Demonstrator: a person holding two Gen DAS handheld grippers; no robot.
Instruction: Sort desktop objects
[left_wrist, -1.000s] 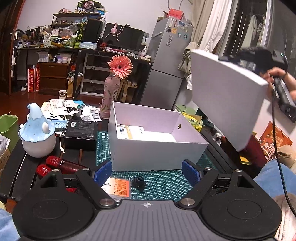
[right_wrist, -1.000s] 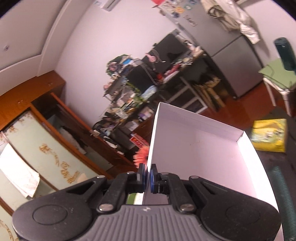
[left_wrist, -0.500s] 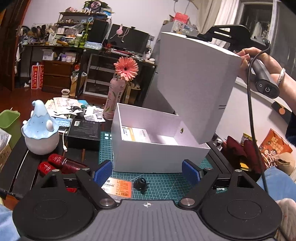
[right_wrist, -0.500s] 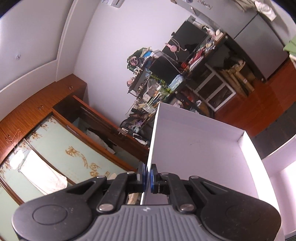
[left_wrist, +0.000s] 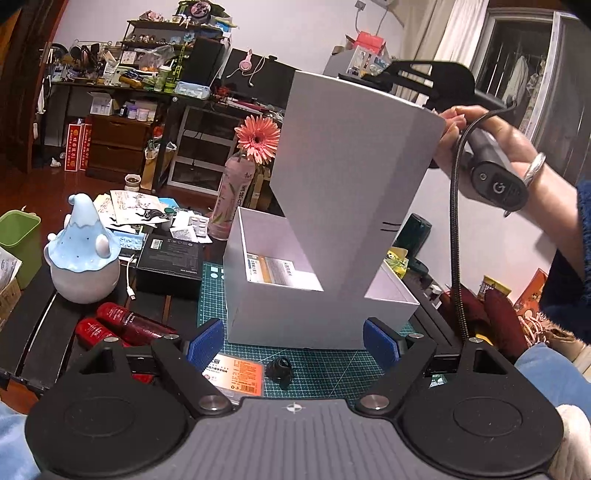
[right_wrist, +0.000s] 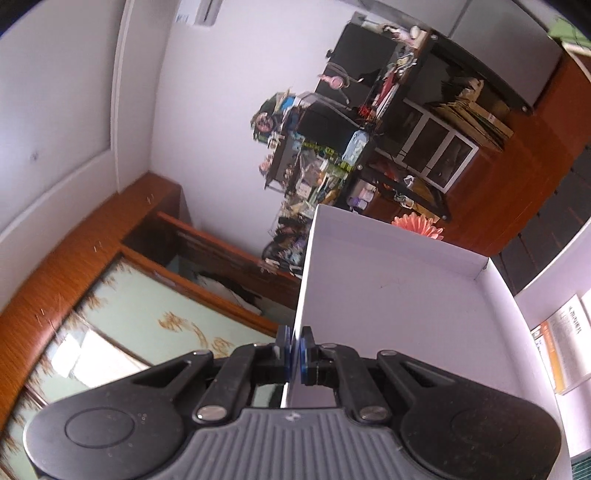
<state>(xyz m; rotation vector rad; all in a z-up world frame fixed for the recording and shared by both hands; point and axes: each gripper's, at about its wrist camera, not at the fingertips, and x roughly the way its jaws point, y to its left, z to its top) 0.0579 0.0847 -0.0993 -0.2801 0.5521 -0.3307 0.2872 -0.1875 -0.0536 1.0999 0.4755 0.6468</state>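
Lid (left_wrist: 354, 177) lowered over box (left_wrist: 295, 317), right jaws clamped

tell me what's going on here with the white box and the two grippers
A person is sorting a cluttered desk with a handheld gripper in each hand. The right gripper is shut on the rim of the white box lid, holding it tilted above the open white box, which sits on the green cutting mat. The box holds an orange-and-white carton. The left gripper is open and empty in front of the box, near an orange packet and a small black object.
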